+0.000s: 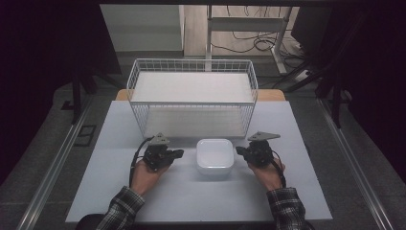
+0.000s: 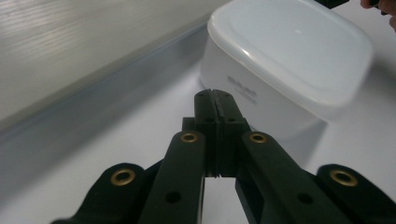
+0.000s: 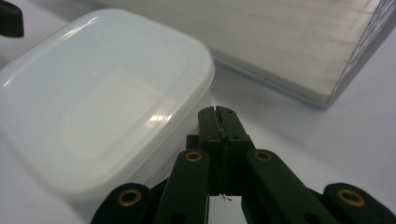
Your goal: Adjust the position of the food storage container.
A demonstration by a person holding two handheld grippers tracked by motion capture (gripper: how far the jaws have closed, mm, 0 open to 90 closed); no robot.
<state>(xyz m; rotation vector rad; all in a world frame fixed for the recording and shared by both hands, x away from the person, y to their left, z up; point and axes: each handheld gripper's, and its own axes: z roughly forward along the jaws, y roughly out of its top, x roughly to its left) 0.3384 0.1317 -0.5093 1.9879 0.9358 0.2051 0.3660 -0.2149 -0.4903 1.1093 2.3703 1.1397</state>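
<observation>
I find the white lidded container (image 1: 215, 155) on the desk (image 1: 119, 191), a little nearer its front edge than its back and about midway between the side edges. Just behind it stands the white wire basket (image 1: 193, 98), whose rear overhangs the desk's back edge.

The left gripper (image 1: 178, 153) sits just beside the container's left side, the right gripper (image 1: 239, 151) just beside its right side; neither touches it. Both have their jaws pressed together with nothing between them, as I confirm in each gripper view.

From the left gripper view (image 2: 215, 93) I make out faint grey print on the container's (image 2: 289, 60) side wall, too blurred to read; the high view does not resolve it. The container's far corner is cut off at the top edge there.

In the right gripper view (image 3: 215, 109) the container's (image 3: 98, 93) left part runs out of frame, and the basket's base (image 3: 299, 42) appears as a pale slab, its mesh blurred.

The lid is translucent; I cannot tell the contents.
</observation>
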